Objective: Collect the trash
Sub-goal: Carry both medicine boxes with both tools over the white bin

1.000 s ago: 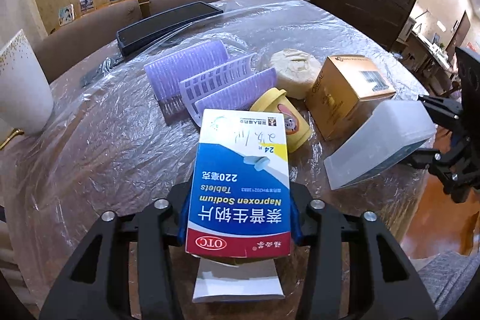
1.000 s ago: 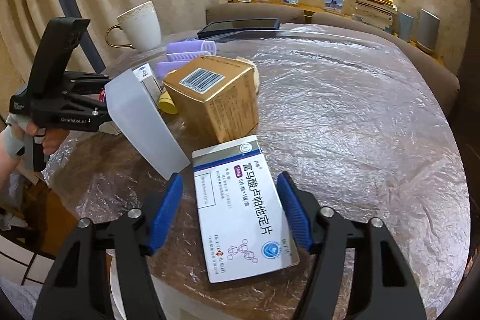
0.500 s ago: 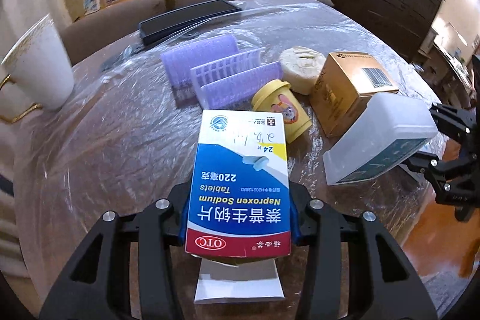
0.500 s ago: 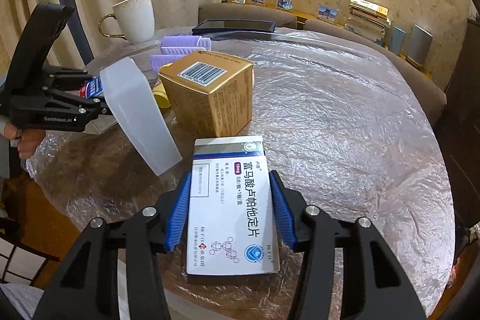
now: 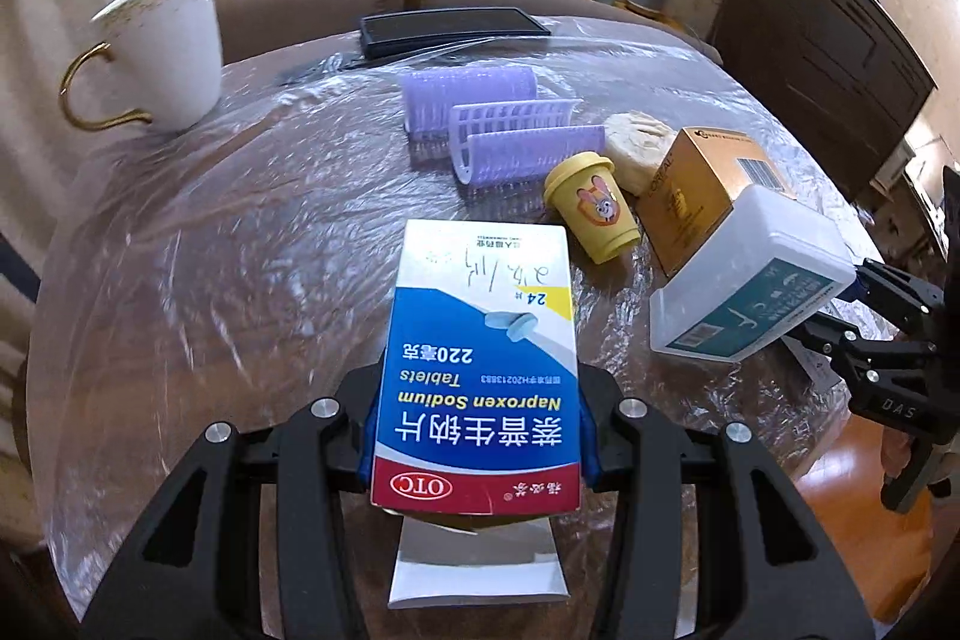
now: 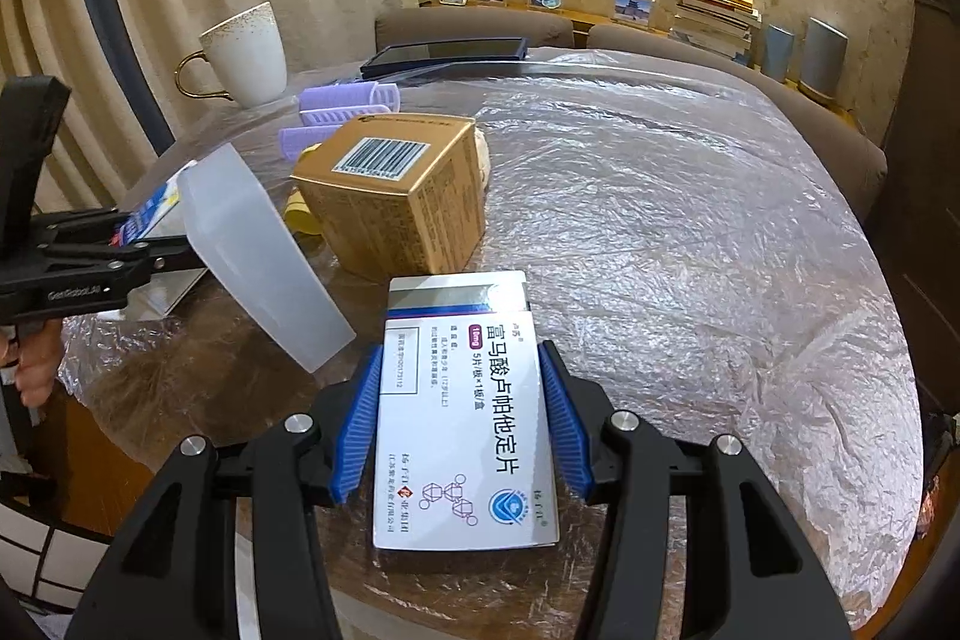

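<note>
We have our left gripper (image 5: 477, 436) clamped on a blue-and-white Naproxen tablet box (image 5: 480, 370), raised over the plastic-wrapped round table (image 5: 240, 250). Right of it sit a yellow lidded cup (image 5: 591, 208) and a gold cardboard carton (image 6: 396, 196). Our right gripper (image 6: 459, 424) pinches a white medicine box (image 6: 462, 418) over the table's near edge.

We see a round table (image 5: 180, 280) under crinkled clear plastic. On it rest a white mug (image 5: 162, 46), purple hair rollers (image 5: 498, 118), a small yellow cup (image 5: 591, 208), a gold carton (image 6: 396, 190) and a dark tablet (image 5: 450, 31).
</note>
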{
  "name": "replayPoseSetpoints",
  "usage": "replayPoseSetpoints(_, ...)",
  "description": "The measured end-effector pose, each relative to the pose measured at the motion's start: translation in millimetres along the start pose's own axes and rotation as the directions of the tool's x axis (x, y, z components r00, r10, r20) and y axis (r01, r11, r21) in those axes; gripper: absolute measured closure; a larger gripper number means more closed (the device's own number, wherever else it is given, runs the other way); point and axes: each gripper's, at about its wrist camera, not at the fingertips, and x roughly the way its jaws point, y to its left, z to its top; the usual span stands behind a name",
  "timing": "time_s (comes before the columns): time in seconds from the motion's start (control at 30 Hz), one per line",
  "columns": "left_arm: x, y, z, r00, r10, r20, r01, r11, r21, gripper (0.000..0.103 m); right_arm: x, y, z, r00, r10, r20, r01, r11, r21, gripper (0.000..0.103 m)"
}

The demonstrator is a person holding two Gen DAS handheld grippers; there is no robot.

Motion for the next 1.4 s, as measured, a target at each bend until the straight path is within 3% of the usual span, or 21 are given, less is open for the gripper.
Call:
replayPoseSetpoints(0.2, -15.6, -4.2, -12.5, 0.999, 0.031, 0.029, -0.03, 0.999, -0.028, 0.056, -13.4, -2.3, -5.1, 1.0, 0.007, 0.023, -0.008, 1.0, 0.02, 0.053)
replayPoseSetpoints(0.73, -39.2, -24.7, -47.8, 0.999, 0.03, 0.041, -0.026, 0.995, -0.097, 0.056, -45.8, 7.2, -32.4, 0.997, 0.066, 0.027, -0.067, 0.997, 0.038, 0.053)
replayPoseSetpoints(1.4, -72.0, -67.0, -86.6, 0.998, 0.002, 0.055, 0.001, 0.999, -0.052, 0.056, -80.3, 29.2, -67.8, 0.989, 0.144, 0.011, -0.144, 0.989, -0.01, 0.053)
